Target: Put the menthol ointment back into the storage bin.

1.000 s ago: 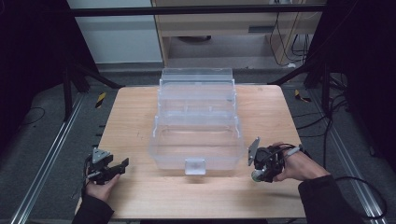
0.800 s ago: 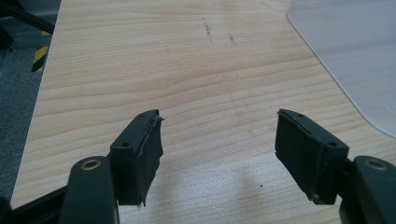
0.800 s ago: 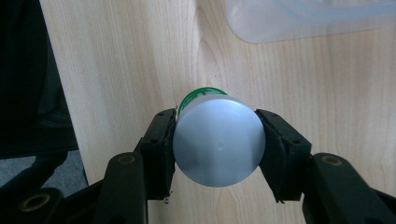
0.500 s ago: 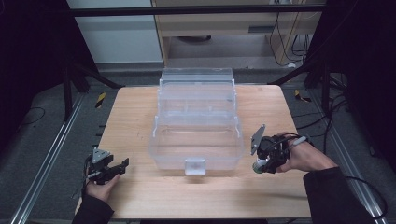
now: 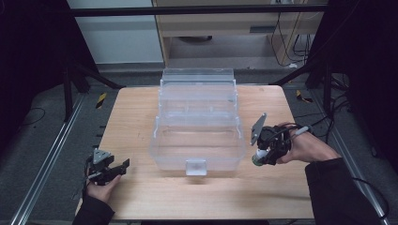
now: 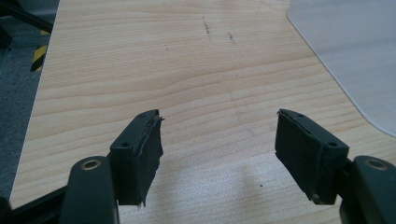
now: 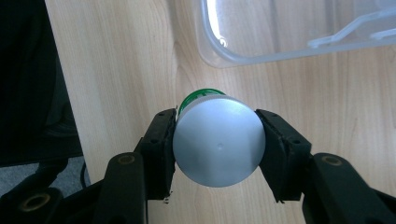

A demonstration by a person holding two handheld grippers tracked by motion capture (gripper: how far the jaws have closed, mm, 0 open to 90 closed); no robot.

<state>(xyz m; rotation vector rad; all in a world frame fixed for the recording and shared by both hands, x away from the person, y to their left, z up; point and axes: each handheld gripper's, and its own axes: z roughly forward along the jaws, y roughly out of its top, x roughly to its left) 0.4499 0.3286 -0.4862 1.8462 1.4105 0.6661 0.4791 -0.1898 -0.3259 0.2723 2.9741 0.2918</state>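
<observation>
Grey-capped green bottle [image 7: 218, 140] clamped between right tool [image 7: 216, 145] jaws; left tool [image 6: 219, 154] wide, empty

The left claw [image 6: 218, 158] hangs over the bare wooden desk [image 6: 187, 70], its two black jaws spread wide with nothing between them. A clear plastic container's rounded corner [image 6: 355, 60] sits at upper right, well apart.

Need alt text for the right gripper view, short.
The right tongs grip a small green container with a flat grey cap, the cap end facing the camera, above a light wooden table. A corner of a clear plastic box sits at the upper right, apart from the container.
</observation>
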